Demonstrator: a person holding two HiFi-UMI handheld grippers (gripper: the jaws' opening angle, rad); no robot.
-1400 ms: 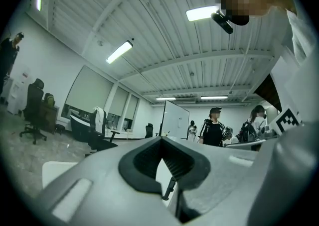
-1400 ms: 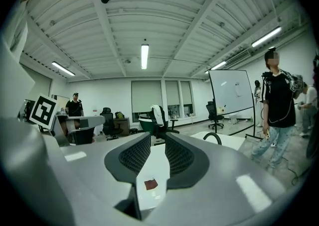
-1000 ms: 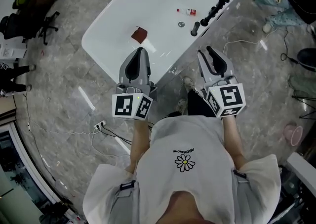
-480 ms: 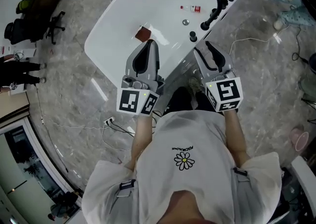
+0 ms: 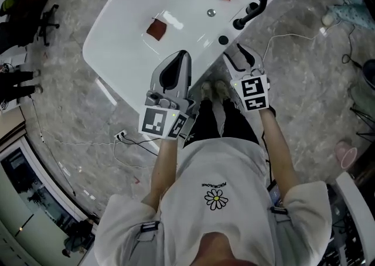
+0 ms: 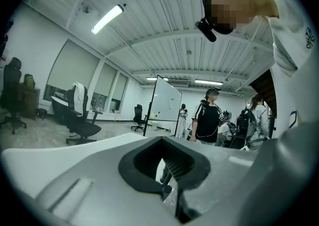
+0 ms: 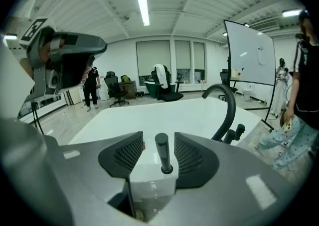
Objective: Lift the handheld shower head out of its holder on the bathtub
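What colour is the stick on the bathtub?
Black. The upright handheld shower head shows best in the right gripper view.

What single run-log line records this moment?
right gripper: open, framing shower head, no grip | left gripper: shut, empty | shower head: in holder

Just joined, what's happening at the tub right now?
A person stands at the white bathtub, a gripper in each hand. The right gripper is open, with the black shower head upright in its holder between the jaws, not yet gripped. The left gripper is shut and empty.
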